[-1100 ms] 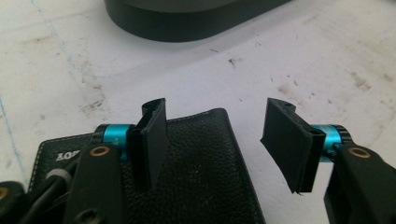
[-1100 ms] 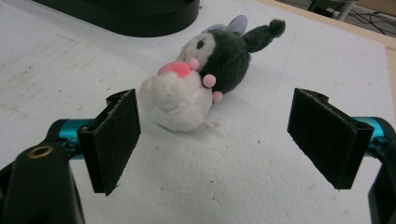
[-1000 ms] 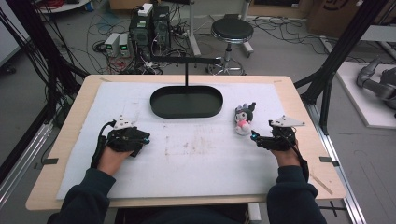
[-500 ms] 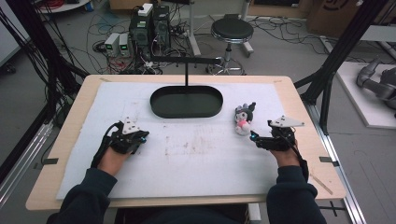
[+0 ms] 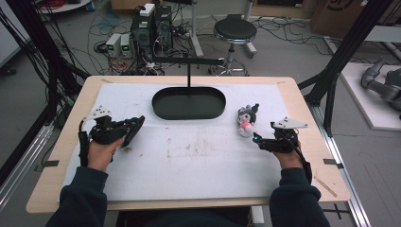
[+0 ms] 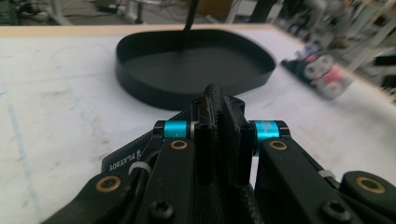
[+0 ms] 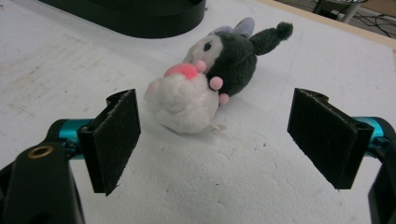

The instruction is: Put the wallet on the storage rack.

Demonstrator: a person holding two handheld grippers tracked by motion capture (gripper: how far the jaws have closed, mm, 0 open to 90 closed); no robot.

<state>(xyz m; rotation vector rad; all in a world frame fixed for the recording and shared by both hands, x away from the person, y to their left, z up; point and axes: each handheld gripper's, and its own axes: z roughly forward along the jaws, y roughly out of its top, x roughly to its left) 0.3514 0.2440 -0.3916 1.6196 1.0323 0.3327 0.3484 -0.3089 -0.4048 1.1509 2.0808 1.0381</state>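
A small plush toy [image 5: 246,120], dark grey and white with pink spots, lies on the white mat right of a black oval tray [image 5: 189,103]. My right gripper [image 5: 259,140] rests on the mat just right of the toy and stands open. In the right gripper view the plush toy [image 7: 205,79] lies a little beyond the right gripper [image 7: 224,135], and no pad touches it. My left gripper [image 5: 135,125] is held above the mat left of the tray. Its jaws have just been closing and are shut with nothing between them. The left gripper [image 6: 219,100] points at the tray [image 6: 154,95].
A black pole with a crossbar [image 5: 188,71] rises behind the tray. The white mat [image 5: 198,161] covers most of the wooden table [image 5: 302,94]. On the floor beyond are a stool [image 5: 235,30], computer boxes [image 5: 151,23] and cables.
The left gripper has closed its jaws, lifted off the mat and turned to point right toward the tray. The right gripper and the plush toy have kept still.
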